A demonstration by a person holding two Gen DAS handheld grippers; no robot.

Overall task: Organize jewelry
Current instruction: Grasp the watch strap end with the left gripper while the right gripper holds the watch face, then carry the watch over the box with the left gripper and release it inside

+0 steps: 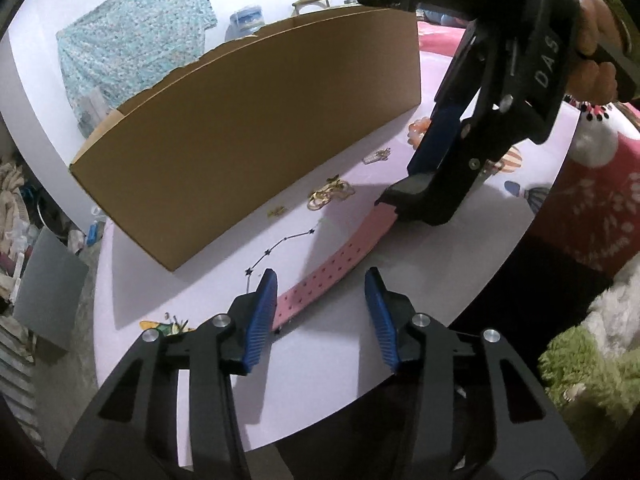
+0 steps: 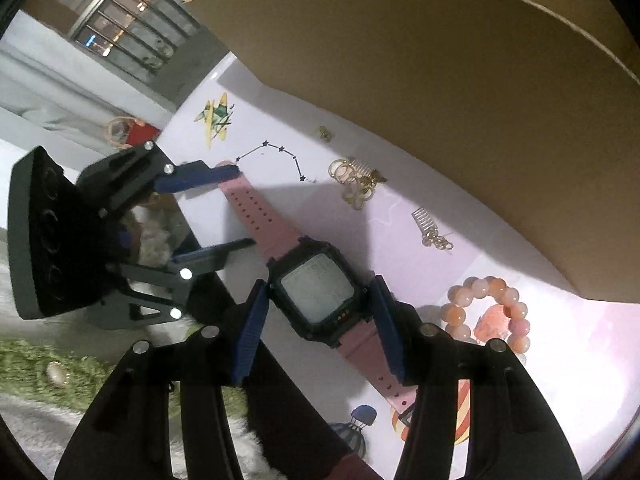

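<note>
Both claws at watch [image 2: 316, 300]: right claw [image 2: 322, 328] clamps case, left claw [image 1: 322, 320] released, straddling strap.

Box [image 2: 460, 92] wall stands tall along far side of table [image 1: 340, 340], blocks passage there. Rings [image 2: 354, 184], comb charm [image 2: 430, 226], beads [image 2: 490, 314] lie in strip between box and watch [image 2: 316, 292]. Right gripper [image 2: 318, 316] brackets watch case. Left gripper [image 2: 236, 206], fingers apart, at strap end. Bare table toward near edge.
</note>
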